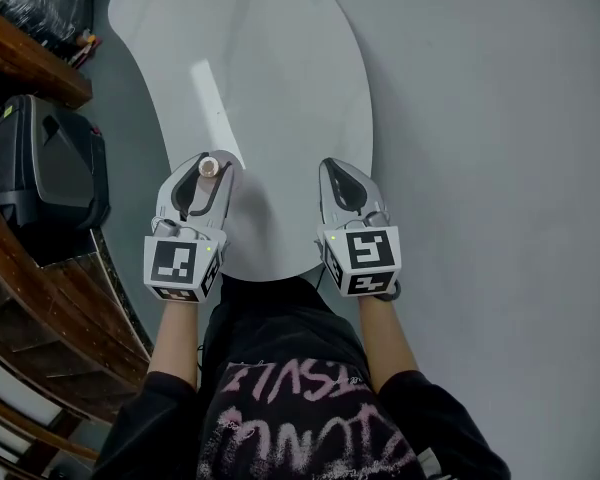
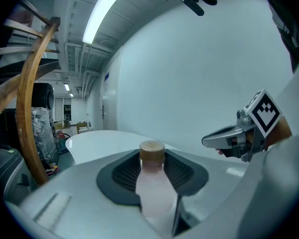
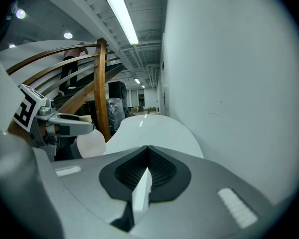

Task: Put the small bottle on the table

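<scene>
Left gripper [image 1: 210, 162] clamped on small bottle [image 2: 153, 183], right gripper [image 1: 334, 171] closed, empty; advised: lower bottle upright onto table [image 1: 280, 88] near end, base flat, before releasing.

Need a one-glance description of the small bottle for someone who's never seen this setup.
Find the white rounded table; two grippers are held over its near edge. The small bottle sits between the jaws of the left gripper. It is pale pinkish with a round tan cap, while the right gripper is shut on nothing.
</scene>
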A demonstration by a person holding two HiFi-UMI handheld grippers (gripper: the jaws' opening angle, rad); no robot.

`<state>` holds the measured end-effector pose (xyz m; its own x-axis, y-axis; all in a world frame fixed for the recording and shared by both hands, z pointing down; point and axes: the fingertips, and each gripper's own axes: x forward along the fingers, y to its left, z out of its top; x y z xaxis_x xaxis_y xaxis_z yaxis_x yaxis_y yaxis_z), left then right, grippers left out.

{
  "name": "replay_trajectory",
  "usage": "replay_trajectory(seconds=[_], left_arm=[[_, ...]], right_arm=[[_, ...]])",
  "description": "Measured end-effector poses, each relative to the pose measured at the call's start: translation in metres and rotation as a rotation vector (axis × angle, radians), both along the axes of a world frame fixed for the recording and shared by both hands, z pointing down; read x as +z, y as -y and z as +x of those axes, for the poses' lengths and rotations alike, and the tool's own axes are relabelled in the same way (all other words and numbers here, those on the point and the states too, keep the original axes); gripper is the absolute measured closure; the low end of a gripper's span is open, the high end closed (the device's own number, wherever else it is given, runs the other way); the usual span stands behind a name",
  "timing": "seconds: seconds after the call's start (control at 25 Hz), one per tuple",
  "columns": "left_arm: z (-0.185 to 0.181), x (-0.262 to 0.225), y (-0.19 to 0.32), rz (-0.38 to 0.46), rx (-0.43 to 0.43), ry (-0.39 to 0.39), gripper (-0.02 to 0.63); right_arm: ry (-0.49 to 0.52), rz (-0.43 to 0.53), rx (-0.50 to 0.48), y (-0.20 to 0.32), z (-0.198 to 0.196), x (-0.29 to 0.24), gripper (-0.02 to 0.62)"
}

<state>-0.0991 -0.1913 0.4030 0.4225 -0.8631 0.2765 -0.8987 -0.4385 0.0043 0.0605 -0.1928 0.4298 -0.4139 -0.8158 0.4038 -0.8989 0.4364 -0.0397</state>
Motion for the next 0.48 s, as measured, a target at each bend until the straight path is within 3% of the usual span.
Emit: replay_trajectory(seconds=[0.48], left_arm=[[-0.004,0.016,0.003,-0.033,0.015,-0.005,0.454]], right_arm=[[-0.004,-0.033,-0.020,0.002,-0.018,0.013,0.577]])
